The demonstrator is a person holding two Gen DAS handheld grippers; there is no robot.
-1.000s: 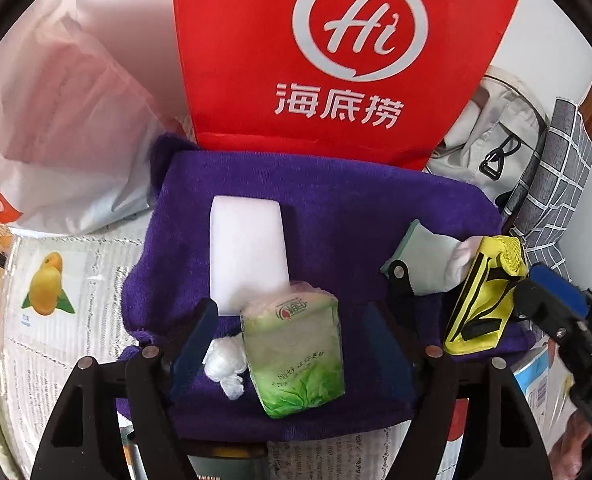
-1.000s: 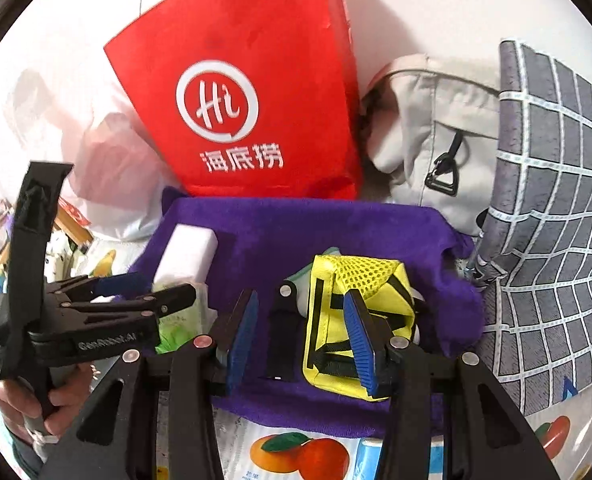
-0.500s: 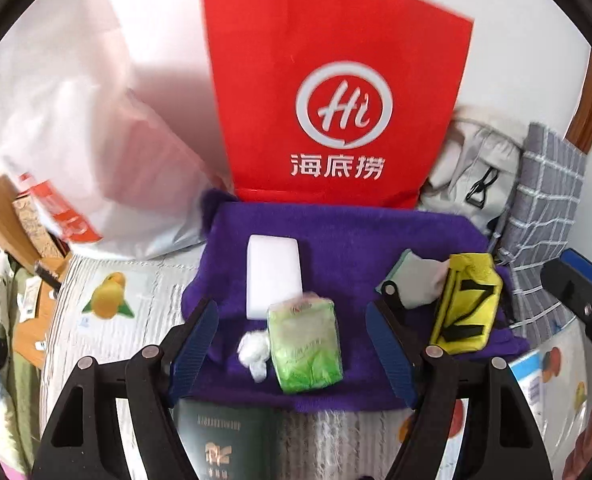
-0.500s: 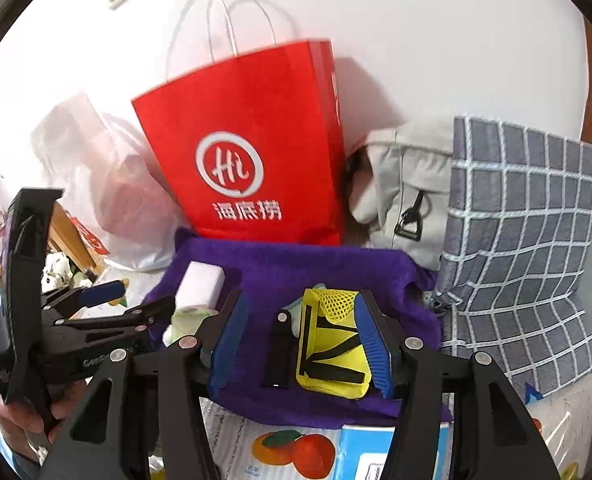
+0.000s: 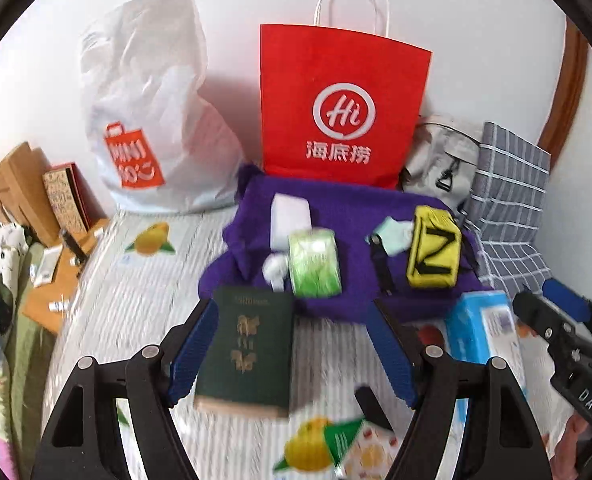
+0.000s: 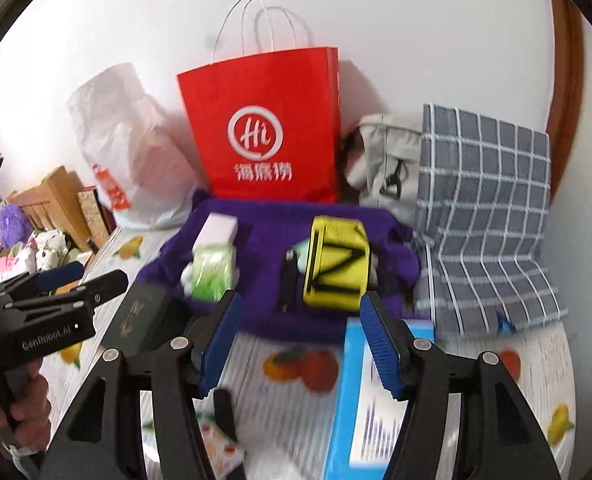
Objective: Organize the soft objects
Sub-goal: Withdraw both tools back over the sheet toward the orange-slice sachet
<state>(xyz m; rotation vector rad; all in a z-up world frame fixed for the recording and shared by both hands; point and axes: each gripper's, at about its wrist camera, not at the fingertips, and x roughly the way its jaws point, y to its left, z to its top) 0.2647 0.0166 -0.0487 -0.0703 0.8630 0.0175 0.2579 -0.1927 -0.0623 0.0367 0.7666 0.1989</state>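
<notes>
A purple towel [image 5: 336, 208] lies spread on the bed. On it rest a white sponge block [image 5: 290, 216], a green tissue pack [image 5: 314, 266], a small white wad [image 5: 275, 269], a mint cloth [image 5: 394, 234] and a yellow mesh pouch [image 5: 434, 254]. My left gripper [image 5: 292, 308] hangs open above the bed, short of the towel, holding nothing. My right gripper [image 6: 302, 304] is opening, with nothing between its jaws. The yellow pouch [image 6: 338, 268] lies just beyond its fingertips.
A dark green book [image 5: 248, 344] lies on the bed under the left jaws. A blue box [image 6: 360, 400] lies under the right ones. Behind the towel stand a red paper bag [image 5: 340, 104], a white plastic bag [image 5: 152, 112], a grey backpack [image 5: 442, 160] and a checked cushion [image 6: 484, 216].
Both grippers have drawn back and up from the towel. The right jaws have widened and left the yellow pouch lying there. The green book and blue box have come into view.
</notes>
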